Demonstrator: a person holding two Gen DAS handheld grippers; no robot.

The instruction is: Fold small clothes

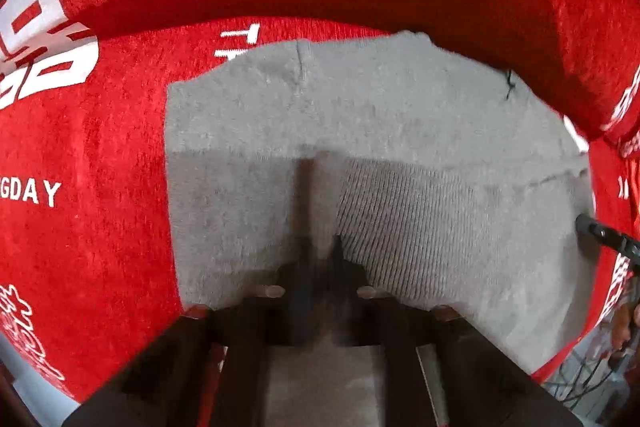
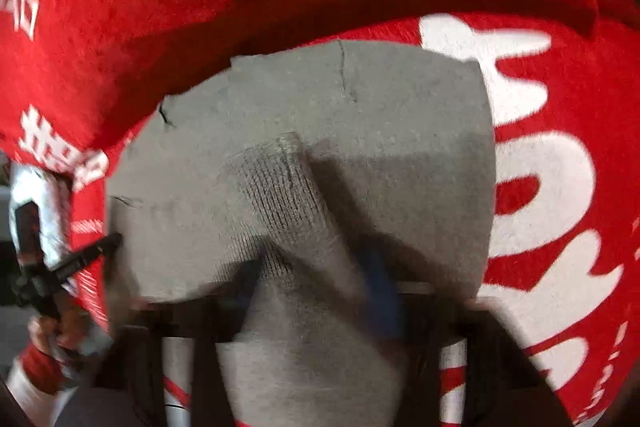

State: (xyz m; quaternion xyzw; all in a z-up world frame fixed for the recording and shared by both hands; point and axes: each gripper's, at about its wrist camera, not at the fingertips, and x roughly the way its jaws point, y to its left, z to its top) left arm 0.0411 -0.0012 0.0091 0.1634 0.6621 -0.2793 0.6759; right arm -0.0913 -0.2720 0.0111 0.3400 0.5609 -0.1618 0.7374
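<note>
A: Where's the garment?

B: The grey knit garment [image 1: 360, 115] lies flat on the red printed cloth [image 1: 92, 155], directly beneath and ahead of the left gripper [image 1: 320, 247], whose jaws are closed, tips down on the fabric.

A: And the other?

B: The right gripper [image 2: 312, 267] is closed too, pinching up a ribbed fold of the same piece (blurred, so I'm judging).

A: Handling?

B: Soft, light, floppy. Best taken at the ribbed hem or a corner; thin layers may slip.
</note>
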